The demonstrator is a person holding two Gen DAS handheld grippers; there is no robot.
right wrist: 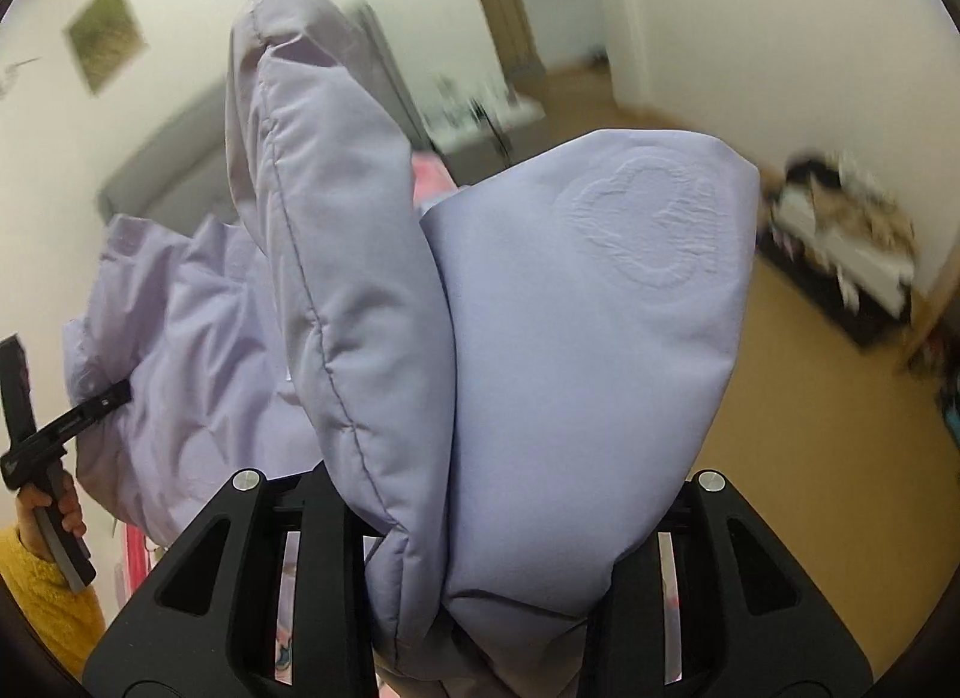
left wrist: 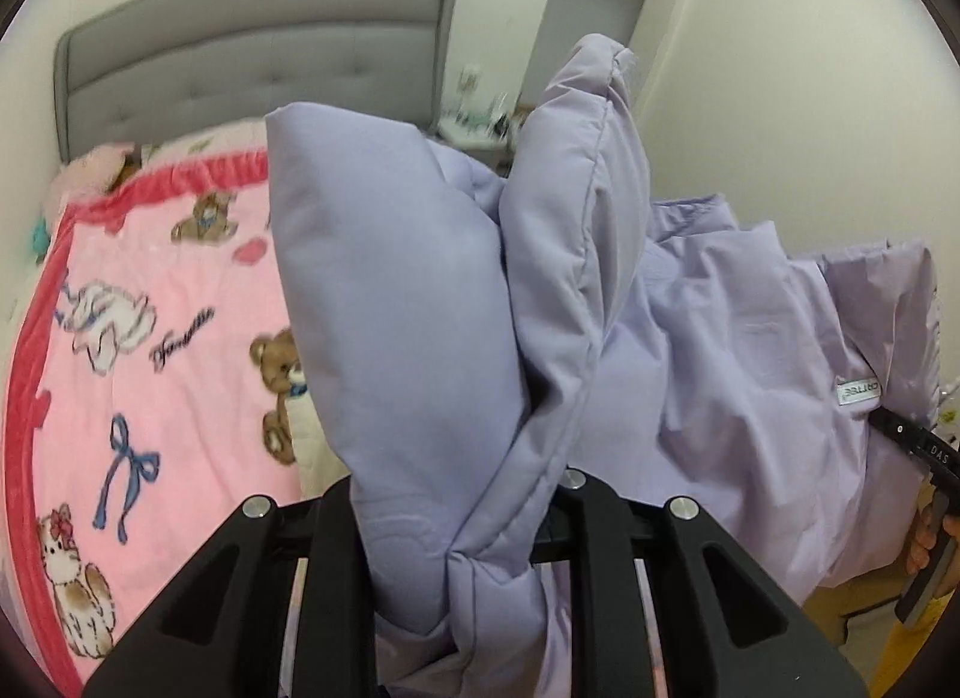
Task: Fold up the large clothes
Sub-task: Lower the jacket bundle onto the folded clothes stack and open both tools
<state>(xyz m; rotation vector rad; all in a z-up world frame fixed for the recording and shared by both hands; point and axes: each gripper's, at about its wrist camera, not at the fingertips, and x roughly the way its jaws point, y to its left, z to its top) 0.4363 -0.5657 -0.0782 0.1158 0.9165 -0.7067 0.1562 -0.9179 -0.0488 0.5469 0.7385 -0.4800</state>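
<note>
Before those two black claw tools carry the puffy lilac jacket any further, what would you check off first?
1. Left gripper has a hold: ok, a bunched fold of the padded lilac jacket is pinched between its jaws.
2. Right gripper has a hold: ok, a thick wad of jacket fills its jaws.
3. Jacket lifted off the pink cartoon-print blanket: ok at the gripped parts; the lower hem cannot be seen.
4. Jacket spread flat between the grippers: not ok, it hangs crumpled.
5. Landing spot on the blanket: cannot tell, the jacket hides much of it.
</note>
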